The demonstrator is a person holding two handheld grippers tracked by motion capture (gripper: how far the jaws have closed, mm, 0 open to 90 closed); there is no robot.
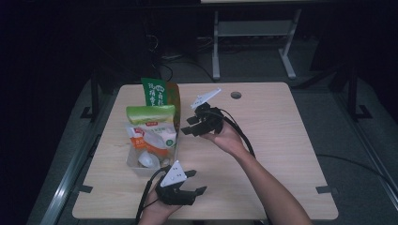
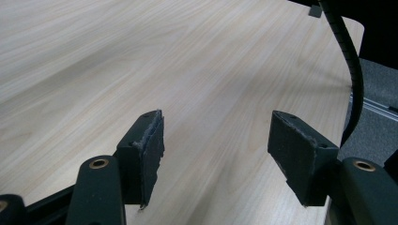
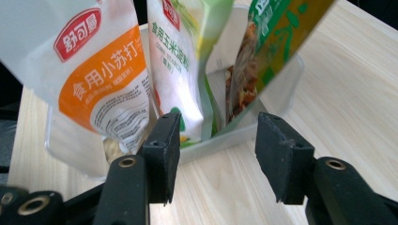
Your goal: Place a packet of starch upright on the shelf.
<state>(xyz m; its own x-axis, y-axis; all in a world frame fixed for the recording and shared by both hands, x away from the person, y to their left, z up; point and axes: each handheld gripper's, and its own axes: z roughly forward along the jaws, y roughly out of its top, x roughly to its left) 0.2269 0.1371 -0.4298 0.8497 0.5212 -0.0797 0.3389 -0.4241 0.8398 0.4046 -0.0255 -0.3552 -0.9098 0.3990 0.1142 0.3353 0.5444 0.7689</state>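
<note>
High view, nearest first. Left gripper [image 1: 190,183] at 6 o'clock of the table [image 1: 281,140], close to the near edge, held in the left hand [image 1: 157,206]; jaws spread apart with nothing between them. In the left gripper view its pads [image 2: 149,154] hang over bare wood grain, a black cable [image 2: 349,70] running along the 2 o'clock side.

Clear plastic bin [image 1: 136,166] sits at about 9 o'clock of the table centre, just beyond and left of the left gripper. It holds upright pouches: a white-and-orange pouch [image 1: 141,138], a white pouch with green top [image 1: 151,115], and a tall green packet [image 1: 157,93] at the far end.

Right gripper [image 1: 192,129] near table centre, just to the right of the bin, in the right hand [image 1: 227,138]; jaws wide, empty, facing the bin's side wall [image 3: 244,131].

Small round hole [image 1: 236,95] in the tabletop at 12 o'clock.
</note>
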